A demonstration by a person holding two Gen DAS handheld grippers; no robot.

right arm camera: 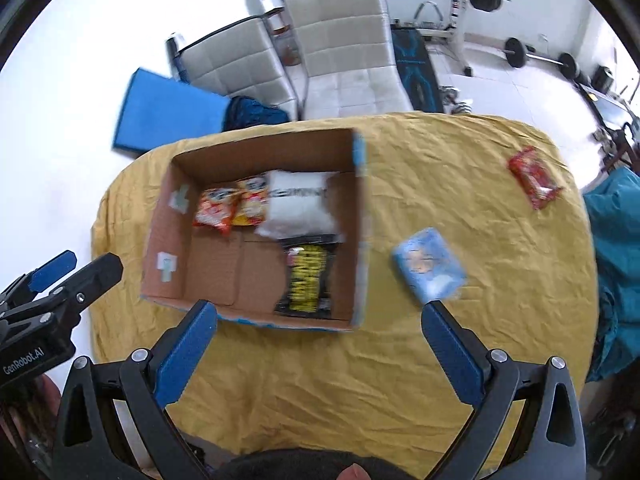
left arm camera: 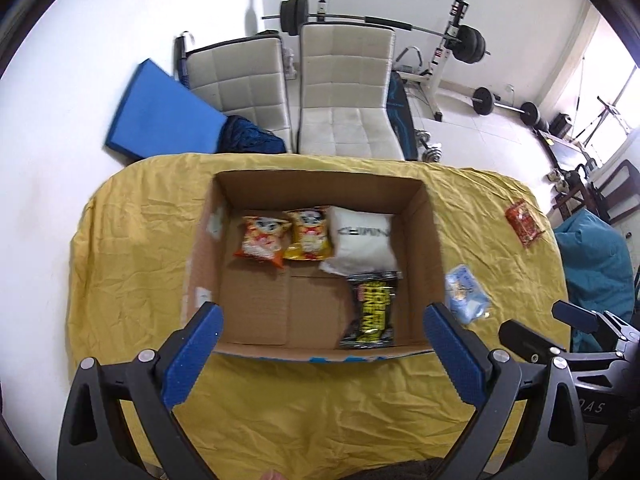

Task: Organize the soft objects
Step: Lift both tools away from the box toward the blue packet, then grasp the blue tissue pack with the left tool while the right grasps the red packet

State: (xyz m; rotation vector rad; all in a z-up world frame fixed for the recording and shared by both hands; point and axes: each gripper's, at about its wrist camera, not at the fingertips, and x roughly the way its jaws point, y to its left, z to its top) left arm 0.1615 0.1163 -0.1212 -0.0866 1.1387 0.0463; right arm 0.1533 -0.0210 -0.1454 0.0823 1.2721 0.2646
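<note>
An open cardboard box (left arm camera: 430, 240) (right arm camera: 360, 240) stands on the yellow cloth. Inside lie an orange snack bag (left arm camera: 262, 240) (right arm camera: 214, 210), a yellow snack bag (left arm camera: 309, 234) (right arm camera: 251, 202), a white pillow pack (left arm camera: 362, 242) (right arm camera: 298, 204) and a black-and-yellow packet (left arm camera: 372, 310) (right arm camera: 308, 280). A light blue tissue pack (left arm camera: 466, 294) (right arm camera: 430, 266) lies just right of the box. A red packet (left arm camera: 522, 222) (right arm camera: 534, 178) lies at the far right. My left gripper (left arm camera: 322, 316) is open and empty above the box's near edge. My right gripper (right arm camera: 320, 314) is open and empty, above the box's near right corner.
The table under the yellow cloth (left arm camera: 140, 240) (right arm camera: 500, 320) has rounded edges. Two white chairs (left arm camera: 344, 92) (right arm camera: 344, 40) stand behind it, with a blue mat (left arm camera: 160, 112) and weight equipment (left arm camera: 460, 40). A teal bag (right arm camera: 616, 240) sits at the right.
</note>
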